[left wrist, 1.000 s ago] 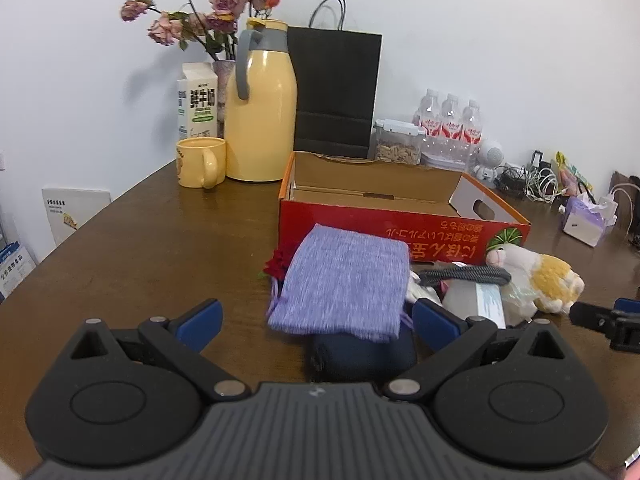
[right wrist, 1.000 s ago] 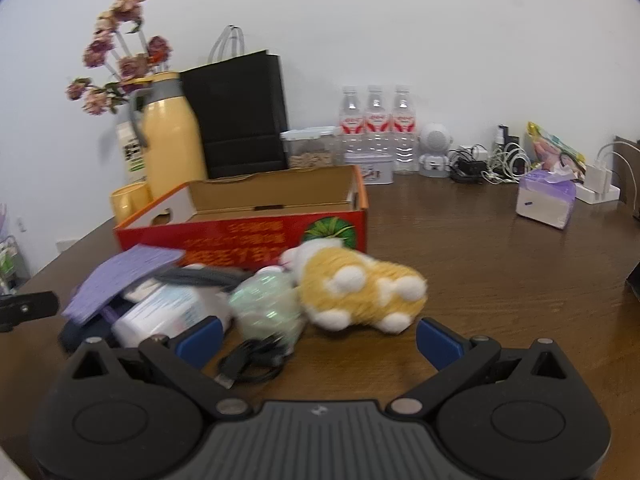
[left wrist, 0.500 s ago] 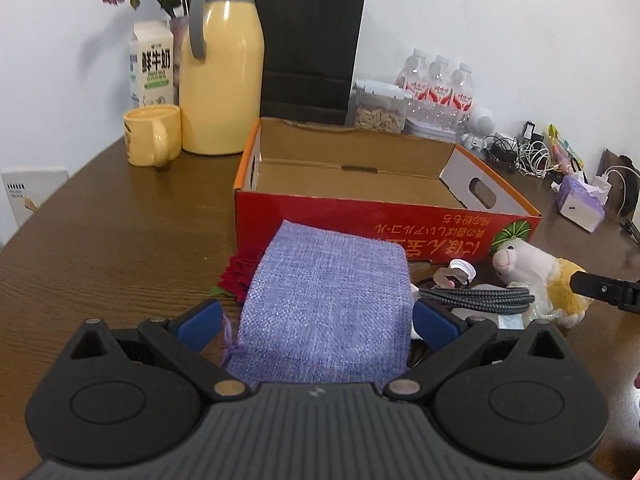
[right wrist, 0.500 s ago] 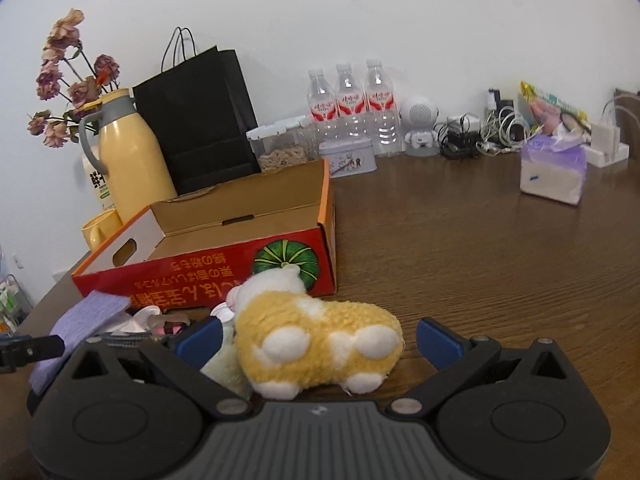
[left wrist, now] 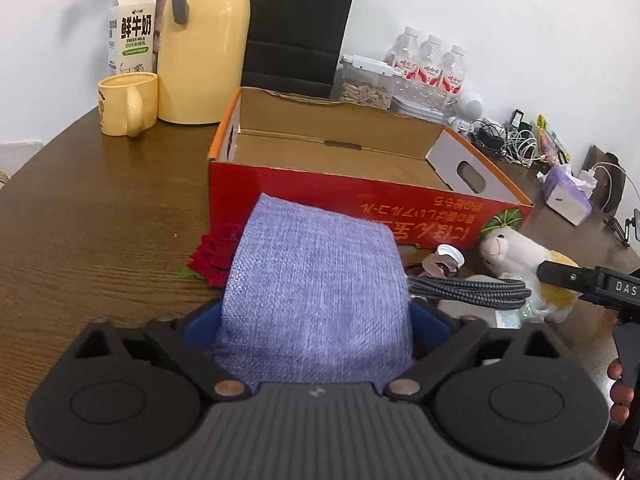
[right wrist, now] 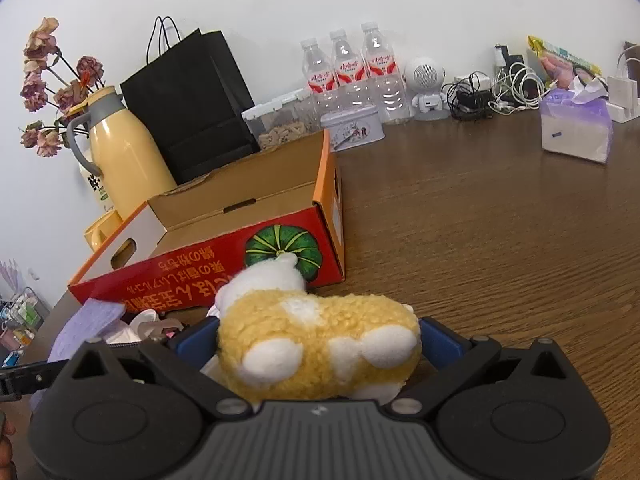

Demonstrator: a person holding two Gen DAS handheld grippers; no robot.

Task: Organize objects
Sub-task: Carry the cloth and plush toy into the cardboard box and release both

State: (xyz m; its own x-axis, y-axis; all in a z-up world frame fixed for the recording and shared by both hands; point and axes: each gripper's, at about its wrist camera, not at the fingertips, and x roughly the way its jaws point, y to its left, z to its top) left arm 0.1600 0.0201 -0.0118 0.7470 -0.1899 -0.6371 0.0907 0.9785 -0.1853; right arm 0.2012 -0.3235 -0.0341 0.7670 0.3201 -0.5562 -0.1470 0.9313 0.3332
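A purple woven pouch lies between the blue pads of my left gripper, whose jaws stand against its two sides. A yellow and white plush toy sits between the pads of my right gripper, pads touching its flanks. An open red cardboard box with an empty brown floor stands just behind both. The box also shows in the right wrist view. A red fabric rose, a coiled braided cable and a small white cap lie in front of the box.
A yellow thermos, yellow mug, milk carton and black paper bag stand behind the box. Water bottles, a snack container, a tin, a tissue pack and chargers line the wall.
Both grippers moved forward and closed in: the left pads now hug the purple pouch, the right pads now hug the plush toy, which fills more of its view.
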